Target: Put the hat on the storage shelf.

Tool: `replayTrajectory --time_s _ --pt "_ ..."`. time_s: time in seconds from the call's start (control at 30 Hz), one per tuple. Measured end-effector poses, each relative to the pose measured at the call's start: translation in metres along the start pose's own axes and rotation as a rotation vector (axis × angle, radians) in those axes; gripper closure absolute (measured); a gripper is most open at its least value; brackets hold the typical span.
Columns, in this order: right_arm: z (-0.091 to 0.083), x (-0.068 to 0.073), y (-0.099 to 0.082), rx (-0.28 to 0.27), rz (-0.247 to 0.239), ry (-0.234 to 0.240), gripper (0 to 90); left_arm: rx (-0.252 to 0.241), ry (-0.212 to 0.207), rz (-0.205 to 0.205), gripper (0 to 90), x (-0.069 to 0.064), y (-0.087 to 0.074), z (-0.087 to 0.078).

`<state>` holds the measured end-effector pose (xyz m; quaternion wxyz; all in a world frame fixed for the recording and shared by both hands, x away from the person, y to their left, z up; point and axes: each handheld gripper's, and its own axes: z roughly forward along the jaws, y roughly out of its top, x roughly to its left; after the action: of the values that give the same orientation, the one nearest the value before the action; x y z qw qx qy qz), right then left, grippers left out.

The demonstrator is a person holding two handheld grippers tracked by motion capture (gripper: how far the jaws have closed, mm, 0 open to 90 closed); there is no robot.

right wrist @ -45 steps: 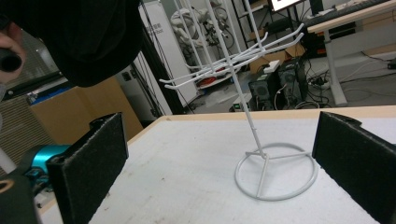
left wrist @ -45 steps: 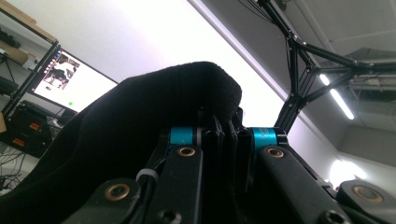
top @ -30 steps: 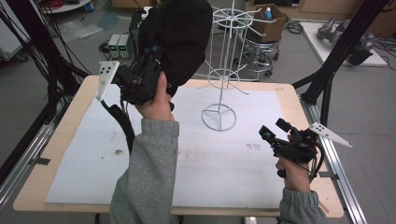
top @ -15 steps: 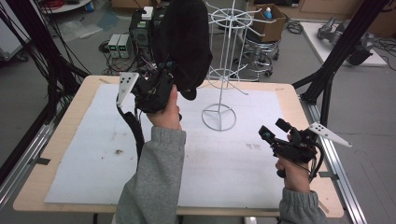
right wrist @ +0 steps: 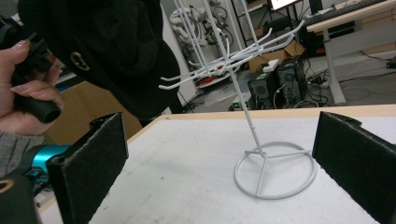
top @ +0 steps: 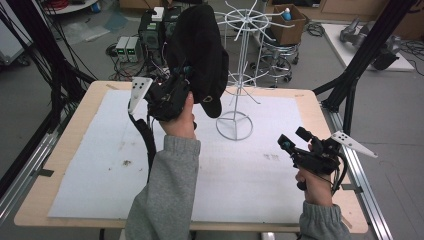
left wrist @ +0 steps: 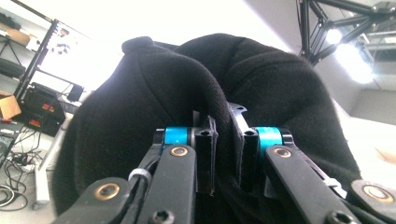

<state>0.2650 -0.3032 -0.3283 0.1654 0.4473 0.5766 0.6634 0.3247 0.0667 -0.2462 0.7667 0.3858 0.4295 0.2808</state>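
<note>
Black cap held up beside the wire rack

The left gripper (top: pixel 187 80), raised on an outstretched arm, pinches a fold of the black cap (top: pixel 200 50) just left of the white wire rack (top: pixel 240 75). The left gripper view shows its jaws nearly closed on the fabric. The right gripper (top: pixel 292 142) hovers low over the table (top: pixel 75 120), its jaws wide and empty.

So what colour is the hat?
Black. The hat shows best in the left gripper view, pinched in the left tool.

black cap (top: pixel 197 52) — crumpled, held beside wire rack (top: pixel 239 75)
</note>
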Motion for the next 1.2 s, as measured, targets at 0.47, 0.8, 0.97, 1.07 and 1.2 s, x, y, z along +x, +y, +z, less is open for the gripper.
replayTrajectory --time_s 0.47,0.8,0.97,1.07,1.2 --pt "-0.001 -0.001 0.000 -0.001 0.000 -0.003 2.5 0.023 0.020 0.000 73.0 0.007 -0.008 0.000" --pt "-0.001 -0.001 0.000 -0.004 0.001 -0.003 2.5 0.054 0.050 -0.021 44.8 0.012 -0.007 0.000" --pt "-0.001 -0.001 0.000 0.001 -0.001 -0.005 2.5 0.059 0.046 -0.020 38.0 0.013 -0.008 0.001" --pt "0.000 -0.001 0.000 -0.001 0.000 -0.005 2.5 0.067 0.051 -0.008 34.0 0.014 -0.008 -0.001" --pt "0.000 -0.001 0.000 0.001 -0.004 -0.005 2.5 0.048 0.039 0.006 22.8 0.017 -0.004 -0.007"
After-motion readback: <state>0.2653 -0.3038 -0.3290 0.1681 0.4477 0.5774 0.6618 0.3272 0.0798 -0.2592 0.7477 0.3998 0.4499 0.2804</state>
